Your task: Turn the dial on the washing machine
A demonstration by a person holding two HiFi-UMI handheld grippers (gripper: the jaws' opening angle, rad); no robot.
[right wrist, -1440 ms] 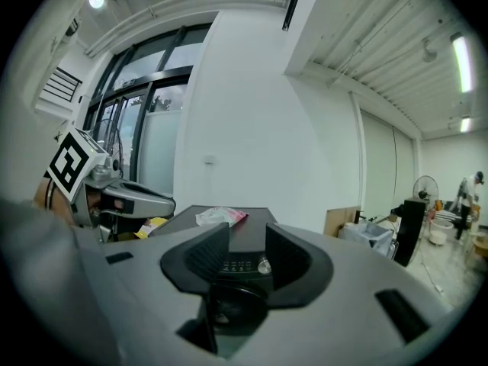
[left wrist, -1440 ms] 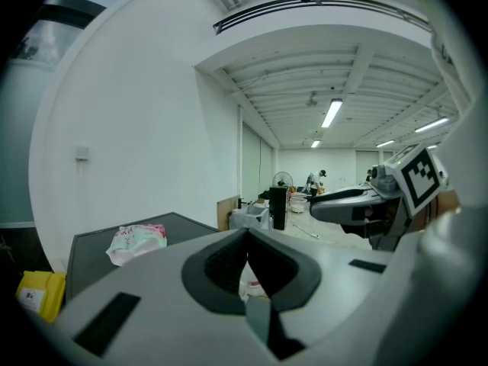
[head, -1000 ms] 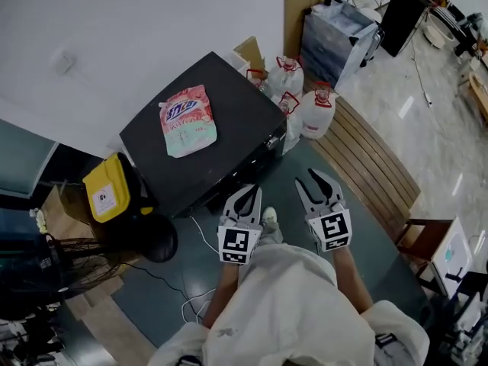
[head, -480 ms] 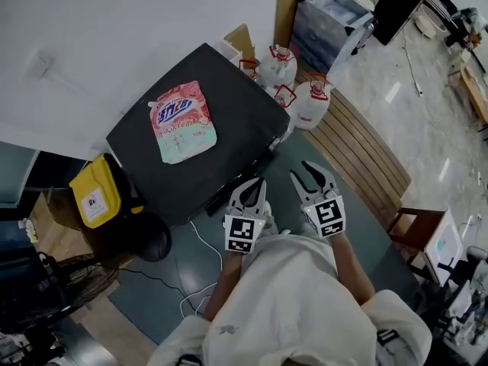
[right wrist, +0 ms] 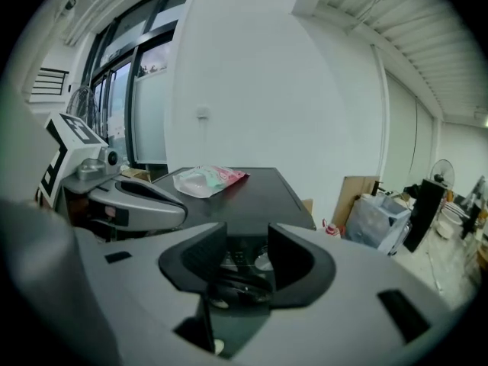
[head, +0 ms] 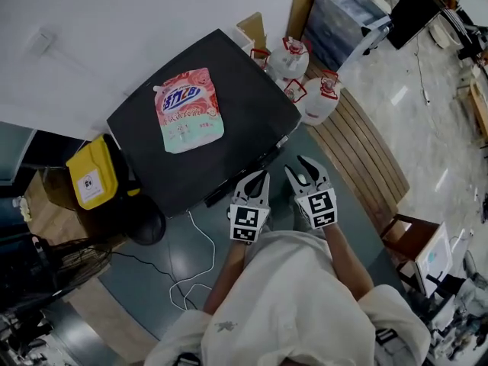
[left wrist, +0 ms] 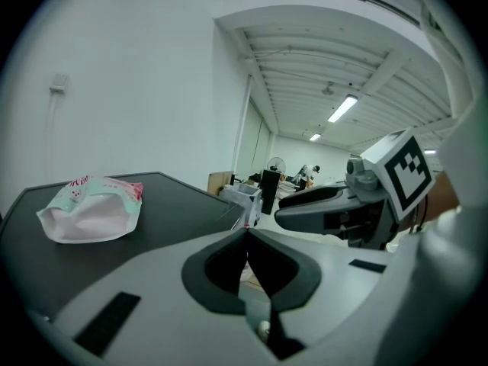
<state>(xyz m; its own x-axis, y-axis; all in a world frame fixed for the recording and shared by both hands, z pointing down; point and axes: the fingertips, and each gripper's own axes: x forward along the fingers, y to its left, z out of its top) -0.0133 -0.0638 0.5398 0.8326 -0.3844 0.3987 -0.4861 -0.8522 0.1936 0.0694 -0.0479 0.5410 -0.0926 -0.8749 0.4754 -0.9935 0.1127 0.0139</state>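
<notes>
Between the spread jaws of the right gripper, in its own view, only a strip of the control panel shows. It carries small dark buttons and a pale round form, apparently the dial, too cut off by the jaw pads for its setting to be read. In the head view the panel faces away from the camera; only the bright trim along its front edge is visible, and the dial cannot be made out there. The person's torso, in a pale garment, covers the floor nearest the camera.

The washing machine is a black, flat-topped cabinet set against a white wall on a dark floor. A pink and green pouch lies flat on the lid, well apart from both grippers. A yellow case stands at one side of the machine and two clear jugs with red caps at the other. A slatted wooden platform runs alongside, and a white cable loops over the floor.

Left gripper — jaws pressed together, tips meeting, nothing between them; it hangs just short of the machine's front edge. The right gripper is just beside it — jaws apart and empty, pointed toward the panel but clear of it. The dial sits on the front panel, on the side of the machine that faces the two grippers.
</notes>
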